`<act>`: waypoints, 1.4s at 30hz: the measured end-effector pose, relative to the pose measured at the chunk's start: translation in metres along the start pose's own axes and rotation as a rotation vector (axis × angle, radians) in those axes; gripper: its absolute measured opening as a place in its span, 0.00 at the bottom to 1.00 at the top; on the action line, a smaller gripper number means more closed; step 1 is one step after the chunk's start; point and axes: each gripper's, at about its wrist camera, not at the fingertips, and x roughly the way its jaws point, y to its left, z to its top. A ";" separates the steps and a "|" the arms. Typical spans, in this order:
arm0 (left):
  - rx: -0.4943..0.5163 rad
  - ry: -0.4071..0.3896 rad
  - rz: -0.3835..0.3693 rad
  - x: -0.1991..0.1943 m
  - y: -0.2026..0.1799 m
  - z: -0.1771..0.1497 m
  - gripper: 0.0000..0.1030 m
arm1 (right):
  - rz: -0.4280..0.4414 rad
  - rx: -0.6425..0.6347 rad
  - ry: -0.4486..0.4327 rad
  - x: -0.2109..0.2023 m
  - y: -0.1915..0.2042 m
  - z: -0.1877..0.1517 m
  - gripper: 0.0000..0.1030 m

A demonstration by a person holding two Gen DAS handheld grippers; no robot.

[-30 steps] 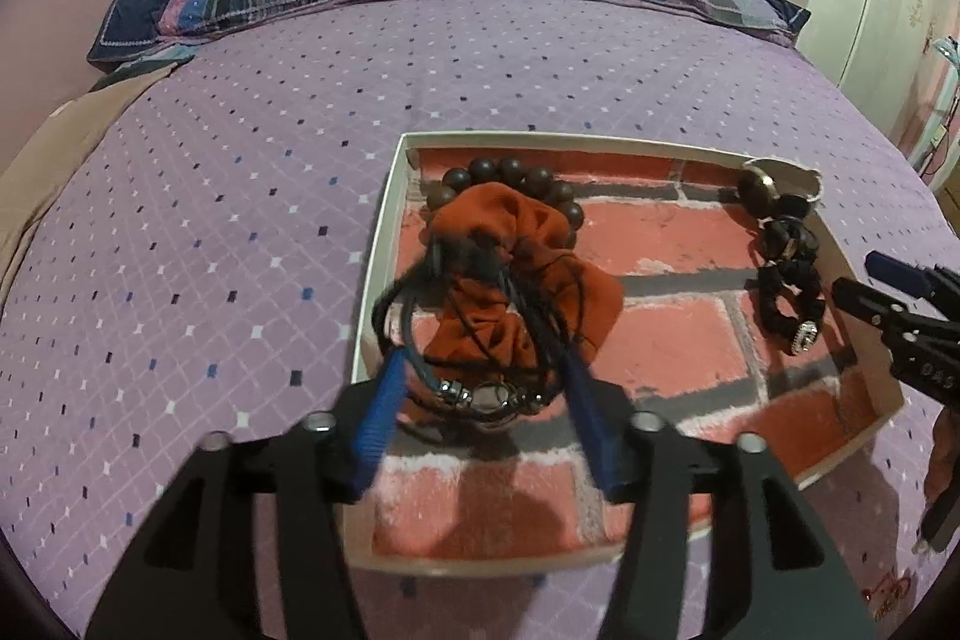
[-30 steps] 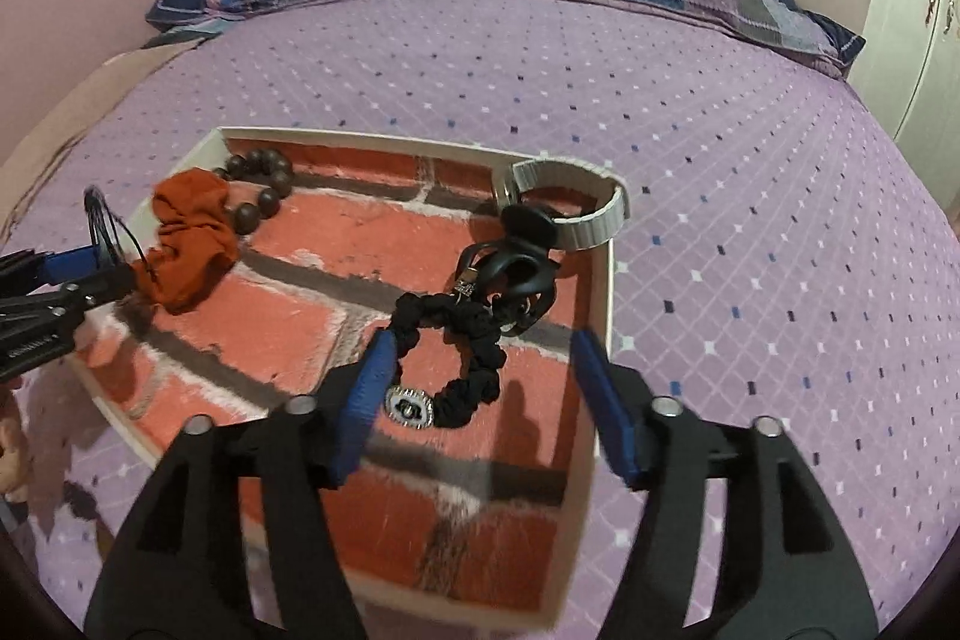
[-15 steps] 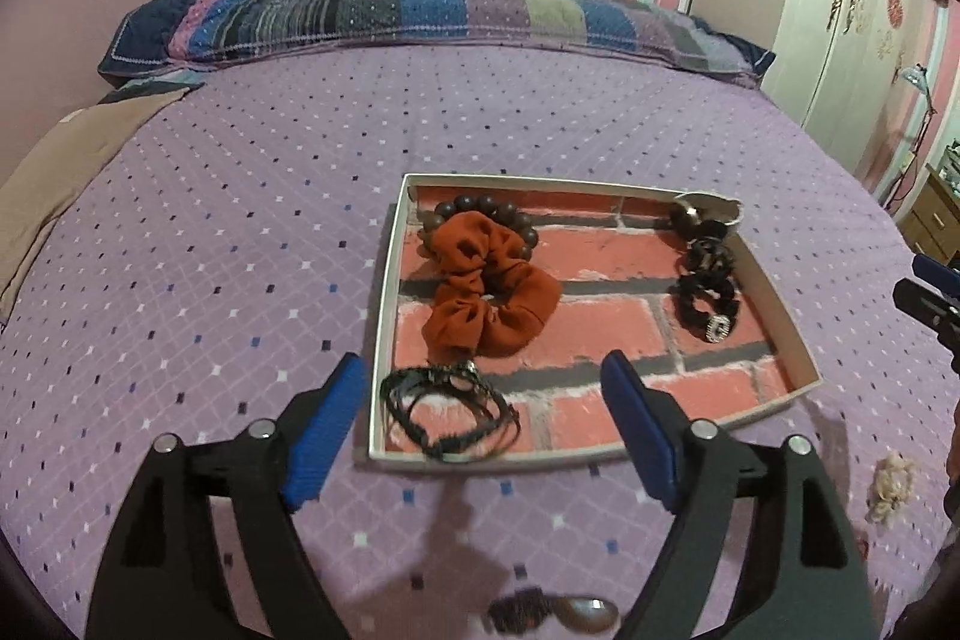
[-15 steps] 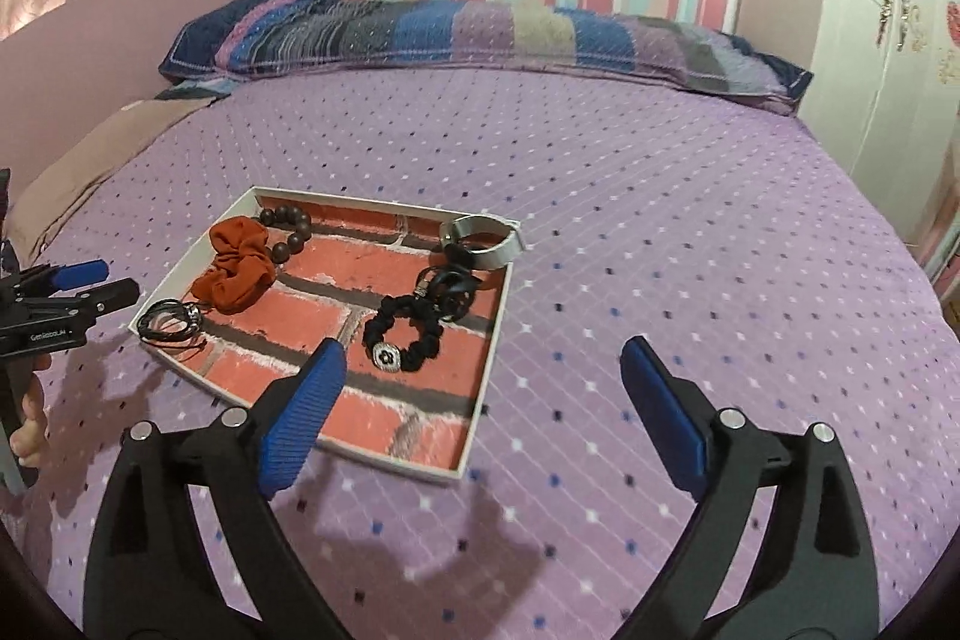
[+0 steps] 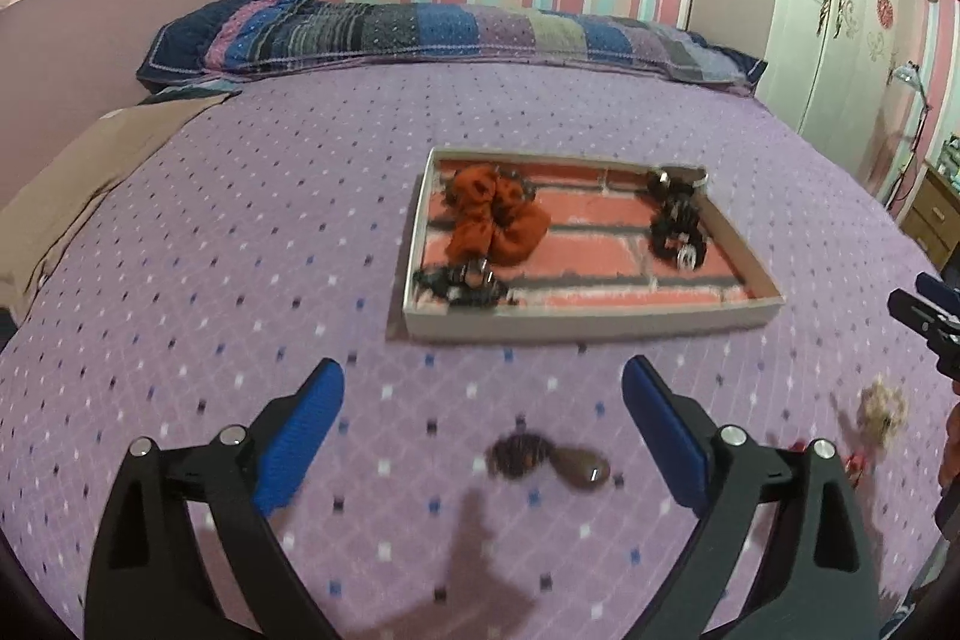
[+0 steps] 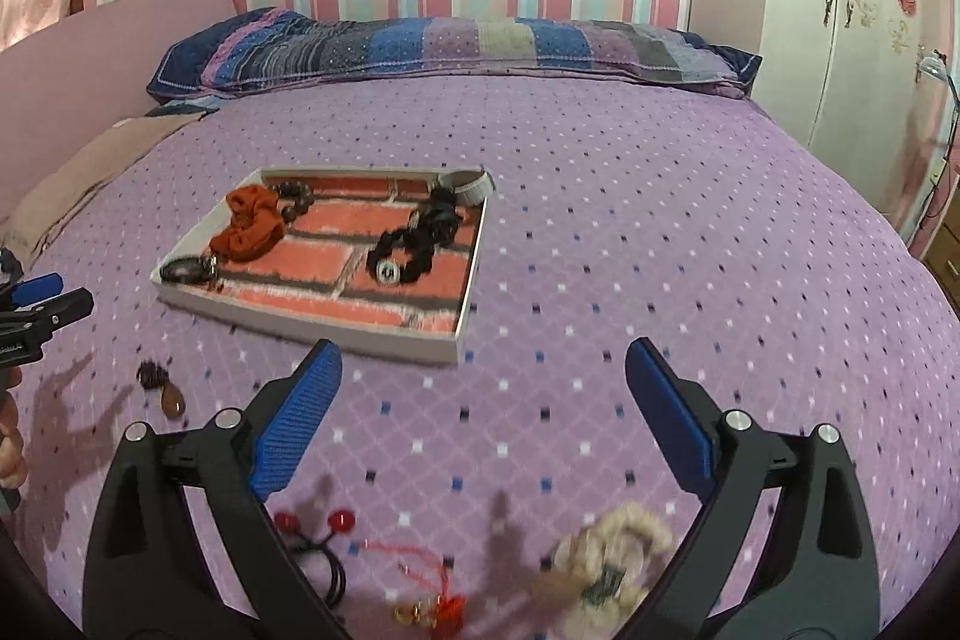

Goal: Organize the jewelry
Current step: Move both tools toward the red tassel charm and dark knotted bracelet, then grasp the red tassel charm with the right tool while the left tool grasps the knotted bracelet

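Observation:
A shallow brick-patterned tray [image 5: 588, 325] [image 6: 312, 325] lies on the purple bedspread. It holds an orange scrunchie [image 5: 495, 220] [image 6: 252, 223], a black cord bracelet [image 5: 462, 283] [image 6: 189, 269], a black scrunchie with a charm [image 5: 678, 235] [image 6: 402, 253] and a white band [image 6: 471, 187]. My left gripper [image 5: 483, 421] is open and empty, above a brown hair clip [image 5: 546, 460] [image 6: 162, 388]. My right gripper [image 6: 483, 415] is open and empty. Below it lie a cream scrunchie [image 6: 612, 550] [image 5: 879, 409], a red-bead hair tie [image 6: 315, 535] and a red-string charm [image 6: 429, 589].
A striped pillow [image 5: 420, 31] [image 6: 444, 43] lies across the head of the bed. A tan cloth [image 5: 78, 184] covers the bed's left edge. A white wardrobe [image 6: 852, 16] stands at the right. Each gripper shows at the other view's edge.
My left gripper let go of the black cord bracelet in the tray's near left corner. Both grippers drew back from the tray toward the loose items on the bedspread.

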 end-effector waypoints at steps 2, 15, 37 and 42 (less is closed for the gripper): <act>-0.005 0.006 0.010 -0.001 0.000 -0.011 0.89 | -0.011 -0.008 0.003 -0.003 0.003 -0.012 0.91; -0.024 0.055 0.002 0.004 0.000 -0.053 0.89 | -0.025 -0.012 0.039 -0.013 0.013 -0.082 0.90; -0.011 0.091 0.014 0.044 -0.006 -0.057 0.87 | -0.024 -0.021 0.117 0.008 0.018 -0.125 0.67; 0.007 0.115 -0.004 0.058 -0.010 -0.051 0.76 | -0.009 -0.007 0.127 0.011 0.016 -0.126 0.61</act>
